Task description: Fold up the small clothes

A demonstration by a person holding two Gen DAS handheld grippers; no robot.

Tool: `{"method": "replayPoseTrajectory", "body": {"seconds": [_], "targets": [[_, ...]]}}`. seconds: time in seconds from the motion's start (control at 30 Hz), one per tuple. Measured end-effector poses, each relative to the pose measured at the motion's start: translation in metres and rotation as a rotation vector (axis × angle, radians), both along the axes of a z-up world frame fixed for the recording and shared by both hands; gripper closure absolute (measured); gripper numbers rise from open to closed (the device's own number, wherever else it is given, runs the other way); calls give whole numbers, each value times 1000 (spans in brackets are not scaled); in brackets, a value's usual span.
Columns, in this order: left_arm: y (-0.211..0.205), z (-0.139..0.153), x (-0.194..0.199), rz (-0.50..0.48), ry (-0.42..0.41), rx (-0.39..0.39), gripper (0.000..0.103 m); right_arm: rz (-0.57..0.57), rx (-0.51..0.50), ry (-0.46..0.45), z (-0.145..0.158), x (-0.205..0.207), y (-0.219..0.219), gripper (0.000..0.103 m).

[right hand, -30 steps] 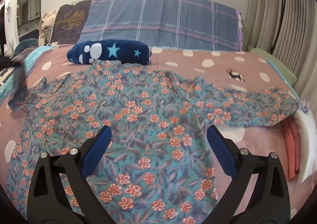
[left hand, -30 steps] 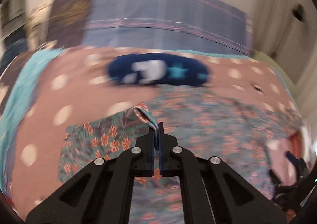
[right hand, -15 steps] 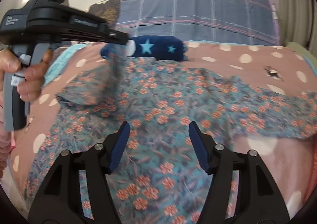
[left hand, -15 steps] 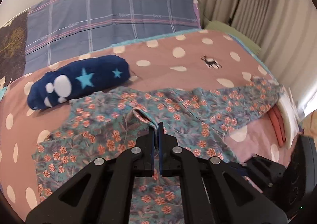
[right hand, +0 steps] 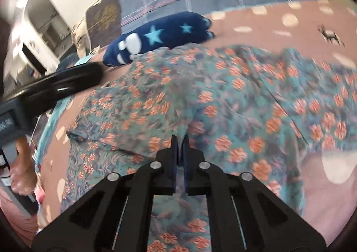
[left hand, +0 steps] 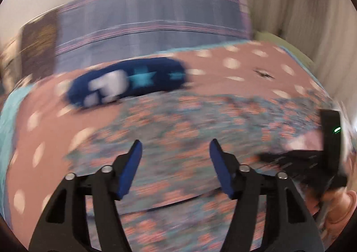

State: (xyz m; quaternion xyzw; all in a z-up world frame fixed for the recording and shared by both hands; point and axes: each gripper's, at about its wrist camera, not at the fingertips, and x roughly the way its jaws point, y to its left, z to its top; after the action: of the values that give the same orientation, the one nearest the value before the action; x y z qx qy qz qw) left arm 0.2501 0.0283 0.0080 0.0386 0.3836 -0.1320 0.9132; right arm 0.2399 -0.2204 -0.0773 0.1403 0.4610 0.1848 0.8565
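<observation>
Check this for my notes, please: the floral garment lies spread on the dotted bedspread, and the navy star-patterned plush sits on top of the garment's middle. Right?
Not quite. The navy star-patterned plush lies beyond the floral garment's far edge, on the dotted bedspread near the plaid pillow, not on its middle. The right wrist view shows this. The garment does lie spread on the bedspread.

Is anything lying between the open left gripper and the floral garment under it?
Nothing visible: the left gripper, its jaws just opened, hovers directly over the teal floral-print cloth garment; the navy star-patterned plush pillow lies beyond it.
</observation>
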Motion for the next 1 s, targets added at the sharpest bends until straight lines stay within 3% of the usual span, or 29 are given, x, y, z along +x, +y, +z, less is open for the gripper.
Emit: {"method": "replayPoseTrajectory", "body": {"seconds": [0.17, 0.27, 0.4, 0.57, 0.67, 0.7, 0.73, 0.77, 0.8, 0.87, 0.93, 1.0], "targets": [[117, -42, -9, 269, 64, 46, 36, -40, 11, 15, -5, -5, -27, 99], [158, -70, -13, 343, 143, -23, 36, -45, 8, 38, -15, -1, -38, 93], [179, -92, -13, 348, 174, -122, 36, -41, 29, 87, -25, 6, -41, 59], [165, -101, -24, 246, 160, -191, 36, -63, 0, 78, -20, 28, -36, 51], [151, -109, -34, 179, 148, -159, 36, -84, -28, 107, -25, 48, -29, 51], [147, -112, -37, 165, 147, -137, 36, -88, -35, 111, -27, 52, -27, 57], [146, -116, -37, 168, 148, -113, 36, -92, -57, 106, -27, 57, -22, 78], [146, -121, -36, 185, 147, -74, 39, -92, -82, 99, -27, 61, -18, 91], [147, -123, -35, 202, 137, -52, 44, -95, -117, 83, -24, 63, -14, 95], [152, -123, -34, 241, 107, -32, 60, -115, -130, -15, -5, 58, -9, 95], [160, -122, -35, 265, 99, -81, 68, -127, -127, -127, 20, 48, -6, 95], [166, -123, -39, 271, 88, -118, 71, -173, -193, -166, 30, 46, -3, 94]]}}
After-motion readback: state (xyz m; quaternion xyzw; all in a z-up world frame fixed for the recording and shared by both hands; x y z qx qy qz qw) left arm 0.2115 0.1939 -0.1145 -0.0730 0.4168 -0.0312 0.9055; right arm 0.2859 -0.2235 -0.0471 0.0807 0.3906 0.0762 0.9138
